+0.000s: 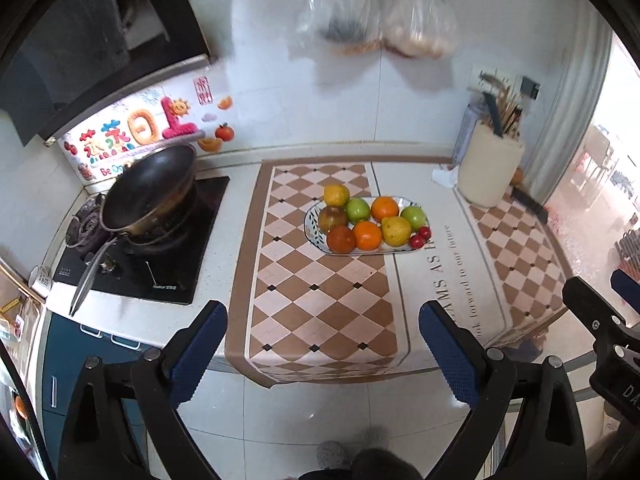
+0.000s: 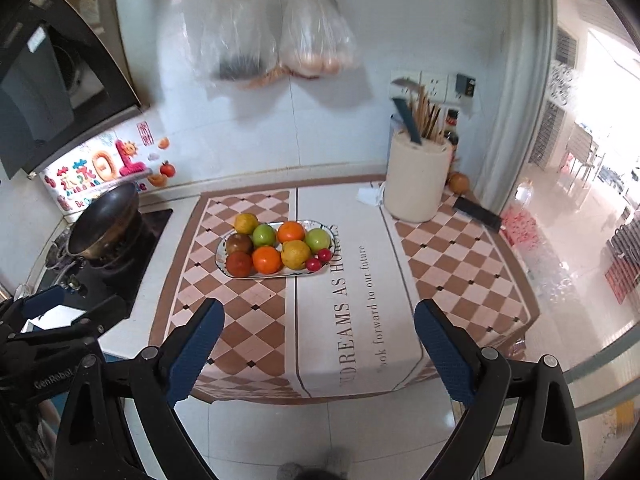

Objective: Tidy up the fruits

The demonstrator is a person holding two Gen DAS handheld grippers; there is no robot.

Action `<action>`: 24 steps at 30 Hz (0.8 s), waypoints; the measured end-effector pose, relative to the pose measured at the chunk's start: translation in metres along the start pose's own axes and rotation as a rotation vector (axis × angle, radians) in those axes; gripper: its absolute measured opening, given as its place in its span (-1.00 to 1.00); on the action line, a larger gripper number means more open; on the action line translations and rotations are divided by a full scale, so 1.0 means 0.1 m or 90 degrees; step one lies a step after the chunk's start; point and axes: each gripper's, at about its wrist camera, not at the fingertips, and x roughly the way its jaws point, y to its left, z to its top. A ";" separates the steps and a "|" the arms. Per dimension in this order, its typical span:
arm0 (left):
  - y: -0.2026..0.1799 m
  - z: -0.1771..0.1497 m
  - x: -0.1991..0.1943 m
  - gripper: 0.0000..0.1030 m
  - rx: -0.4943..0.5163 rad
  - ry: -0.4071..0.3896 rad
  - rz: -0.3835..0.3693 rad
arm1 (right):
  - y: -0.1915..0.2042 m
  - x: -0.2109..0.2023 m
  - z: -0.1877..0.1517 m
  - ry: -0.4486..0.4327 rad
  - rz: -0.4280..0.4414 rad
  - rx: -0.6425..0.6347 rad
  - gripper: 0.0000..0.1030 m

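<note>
Kitchen counter (image 2: 132, 332) against a white tiled wall, covered by a checkered mat (image 2: 256, 300) with a printed white panel. A black stove (image 1: 168, 256) stands at its left end, carrying a dark wok (image 1: 152, 192).

The oval plate (image 2: 222, 270) sits on the mat, near the middle of the counter. It holds the fruits in two rows — two yellow, two green, two orange (image 2: 267, 260), two dark reddish — with two small red fruits (image 2: 319, 260) at its right end, possibly cherries or small tomatoes; the view is too coarse to tell.

A cream utensil holder (image 2: 416, 180) with chopsticks stands at the back right. Two plastic bags (image 2: 276, 44) hang on the wall above.

Left gripper (image 1: 322, 344): jaws spread wide, nothing between them, well short of the plate. Right gripper (image 2: 318, 344): likewise spread and empty — both over the counter's front edge.
</note>
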 end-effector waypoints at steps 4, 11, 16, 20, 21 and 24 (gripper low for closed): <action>0.01 -0.12 -0.33 0.91 -0.007 -0.025 0.001 | -0.10 -0.39 -0.08 -0.019 0.008 0.000 0.91; -0.05 -0.36 -0.77 0.91 -0.018 -0.042 0.000 | -0.19 -0.96 -0.22 -0.046 0.029 -0.022 0.91; -0.12 -0.48 -0.95 0.91 -0.026 -0.050 0.000 | -0.18 -1.21 -0.32 -0.054 0.047 -0.040 0.91; -0.16 -0.54 -1.05 0.91 -0.033 -0.055 0.000 | -0.20 -1.33 -0.40 -0.056 0.055 -0.045 0.91; -0.17 -0.56 -1.07 0.91 -0.034 -0.055 0.000 | -0.21 -1.34 -0.41 -0.055 0.056 -0.046 0.91; -0.20 -0.59 -1.12 0.91 -0.033 -0.057 0.004 | -0.27 -1.38 -0.43 -0.053 0.062 -0.043 0.91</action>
